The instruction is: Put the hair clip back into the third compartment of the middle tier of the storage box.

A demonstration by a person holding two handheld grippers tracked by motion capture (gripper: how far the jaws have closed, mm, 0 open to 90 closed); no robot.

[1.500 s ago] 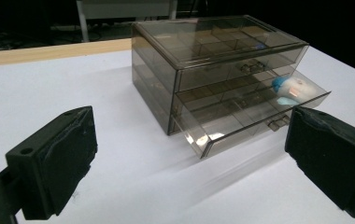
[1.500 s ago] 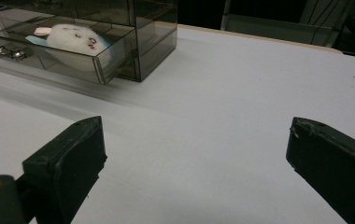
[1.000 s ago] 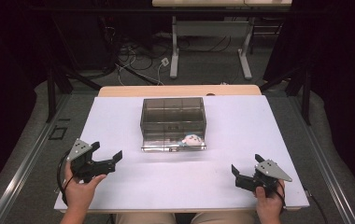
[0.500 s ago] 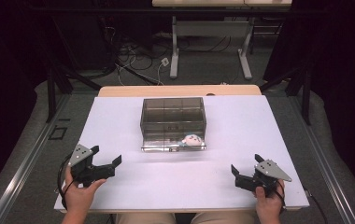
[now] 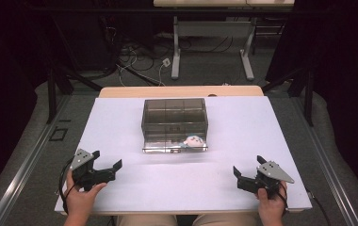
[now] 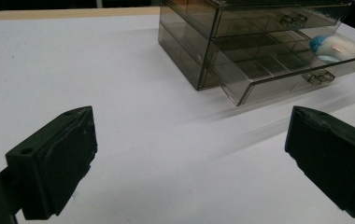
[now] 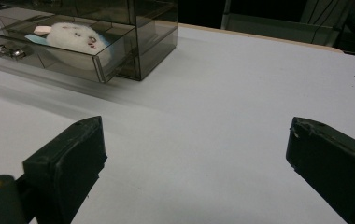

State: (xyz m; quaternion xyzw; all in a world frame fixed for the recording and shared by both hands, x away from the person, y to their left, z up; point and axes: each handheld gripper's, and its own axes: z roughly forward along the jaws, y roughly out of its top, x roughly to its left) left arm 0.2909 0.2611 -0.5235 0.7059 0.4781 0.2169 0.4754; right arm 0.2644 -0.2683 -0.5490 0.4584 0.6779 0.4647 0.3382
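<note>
A smoky clear drawer box [image 5: 174, 117] [image 6: 241, 28] [image 7: 119, 28] stands mid-table. Its bottom drawer [image 5: 174, 143] [image 6: 297, 70] [image 7: 45, 51] is pulled out toward the person. A small white and blue plush toy [image 5: 193, 140] [image 6: 332, 46] [image 7: 75, 37] lies in the drawer's right end. My left gripper [image 5: 106, 165] [image 6: 189, 163] rests at the front left of the table, open, nothing between its jaws. At the front right my right gripper [image 5: 248, 170] [image 7: 194, 168] is open and empty too. Both are well short of the box.
The white table [image 5: 243, 122] has a wooden strip [image 5: 182, 91] along its far edge. Beyond it are table legs [image 5: 176, 52] and cables on the floor. A dark frame post [image 5: 52, 89] stands at the left, another [image 5: 309, 94] at the right.
My left gripper has drawn back toward the table's front edge and a little to the left. The right gripper and the drawer box have not moved.
</note>
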